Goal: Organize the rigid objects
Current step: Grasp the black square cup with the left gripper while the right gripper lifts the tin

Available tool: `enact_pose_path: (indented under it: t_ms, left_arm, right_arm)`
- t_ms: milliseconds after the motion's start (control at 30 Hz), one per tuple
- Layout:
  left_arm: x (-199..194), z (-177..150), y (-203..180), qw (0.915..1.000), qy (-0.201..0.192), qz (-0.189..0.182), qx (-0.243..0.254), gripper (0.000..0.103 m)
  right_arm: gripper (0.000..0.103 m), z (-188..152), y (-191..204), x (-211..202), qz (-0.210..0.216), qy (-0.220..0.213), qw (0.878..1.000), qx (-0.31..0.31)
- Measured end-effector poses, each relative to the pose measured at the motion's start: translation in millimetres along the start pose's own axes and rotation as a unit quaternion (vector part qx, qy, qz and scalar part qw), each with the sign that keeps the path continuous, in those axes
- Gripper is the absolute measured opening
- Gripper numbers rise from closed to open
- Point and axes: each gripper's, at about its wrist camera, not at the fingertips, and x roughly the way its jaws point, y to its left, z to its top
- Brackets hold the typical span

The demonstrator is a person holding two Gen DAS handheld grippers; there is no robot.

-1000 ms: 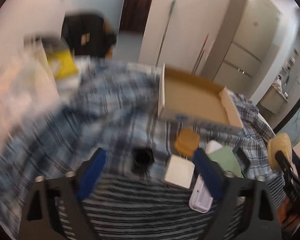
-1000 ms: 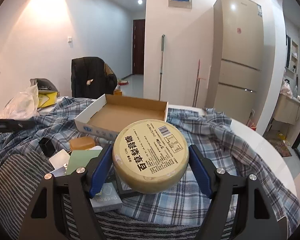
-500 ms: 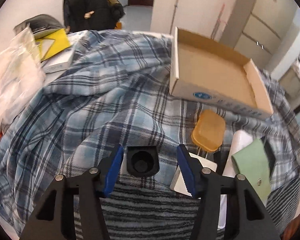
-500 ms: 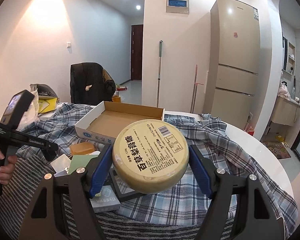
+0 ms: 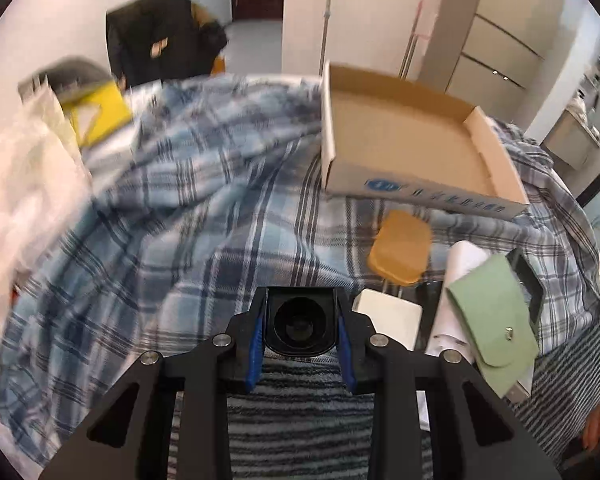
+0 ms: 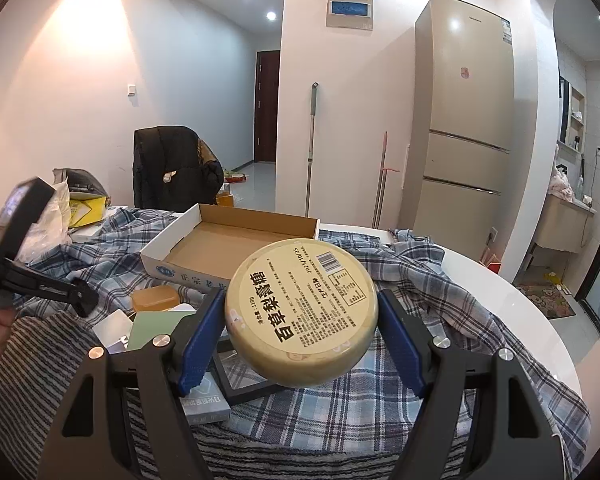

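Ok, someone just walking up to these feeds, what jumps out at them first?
Probably the round yellow tin filling the right wrist view, clamped between the right gripper's blue pads above the plaid cloth. Next, the left gripper shut on a small black cup at the near edge of the clutter. Behind both sits the open cardboard box, with nothing in it.

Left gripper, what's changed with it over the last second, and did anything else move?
The left gripper came down over the small black square cup on the plaid cloth and shut on it. The right gripper kept its grip on the round yellow tin; the open cardboard box stayed put.
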Motion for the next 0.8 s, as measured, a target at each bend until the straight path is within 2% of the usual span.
enact_pose_path:
  t_ms: [200,367,467,600,667,800]
  left_arm:
    - [-41.6,-6.2,-19.9,0.9974,-0.059,0.009,0.041,0.032]
    - [-77.3,-1.0,-39.6,0.993,-0.099,-0.019,0.062,0.032]
    - [-98.3,6.9,-50.7,0.9871,-0.14,-0.018,0.075,0.032]
    - [-117.2,27.7,-63.7,0.9805,-0.176,-0.024,0.084,0.032]
    - [-120.7,41.0,-71.0,0.9785,-0.183,-0.019,0.094,0.032]
    - [-116.3,76.2,-79.3,0.9779,-0.182,-0.034,0.097,0.032]
  right_arm:
    - [0.074,0.0,-2.3,4.8,0.003,0.007,1.0,0.005]
    - [0.074,4.0,-8.5,6.1,-0.005,0.01,1.0,0.013]
    - [0.074,13.4,-14.7,2.8,-0.009,0.012,0.999,0.031]
    - [0.074,35.1,-22.0,-11.4,-0.019,0.005,0.999,0.048]
    - [0.074,49.8,-20.7,-14.8,-0.022,0.001,0.999,0.043]
    - [0.074,82.5,-9.7,-8.3,-0.023,-0.004,0.999,0.038]
